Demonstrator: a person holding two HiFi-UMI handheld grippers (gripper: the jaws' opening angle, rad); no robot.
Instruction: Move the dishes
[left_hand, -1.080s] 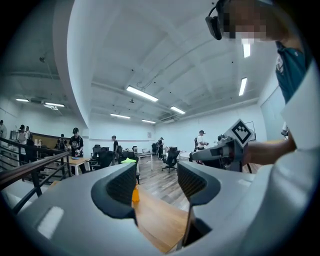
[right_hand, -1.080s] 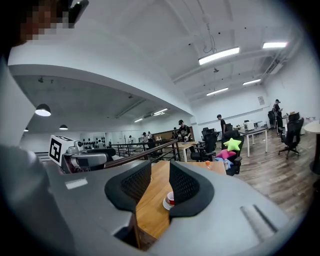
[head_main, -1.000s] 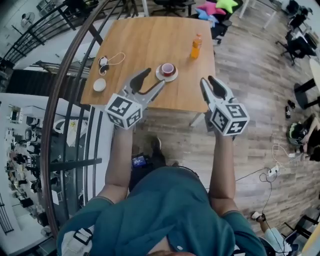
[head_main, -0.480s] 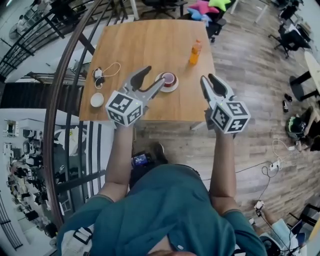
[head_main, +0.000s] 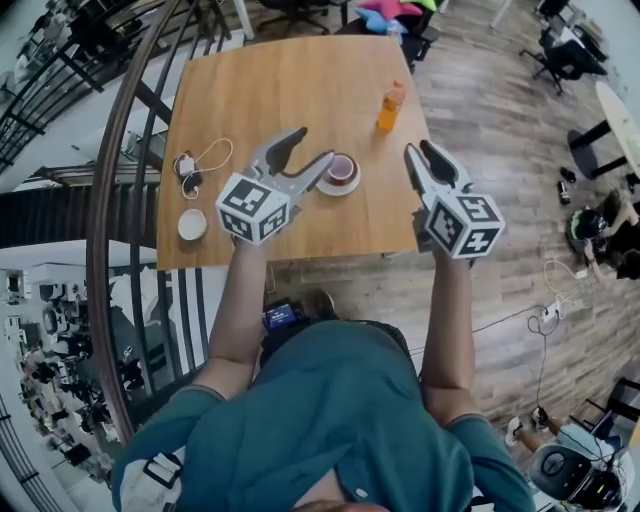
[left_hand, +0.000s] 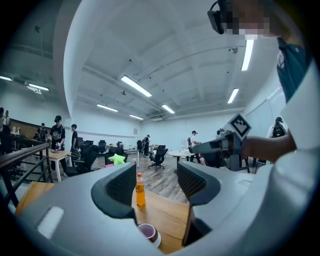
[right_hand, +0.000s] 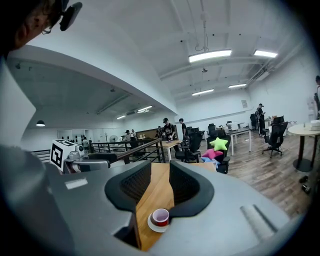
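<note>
A red cup (head_main: 342, 166) stands on a white saucer (head_main: 340, 183) near the front middle of the wooden table (head_main: 290, 100). The same cup (left_hand: 147, 232) (right_hand: 160, 217) shows low in both gripper views. My left gripper (head_main: 303, 157) is held open above the table's front, its tips just left of the cup, with nothing between them. My right gripper (head_main: 428, 163) hovers open over the table's right front corner, right of the cup, and holds nothing. In the left gripper view the jaws (left_hand: 156, 186) stand apart; in the right gripper view the jaws (right_hand: 160, 186) do too.
An orange drink bottle (head_main: 390, 105) stands upright at the table's right side, beyond the cup. A small white bowl (head_main: 193, 224) and a cabled device (head_main: 186, 166) lie at the table's left front. A black railing (head_main: 140, 180) runs along the left.
The table and cup have slid lower in the head view, so both grippers now sit farther over the table's front. Both jaws stay open and empty.
</note>
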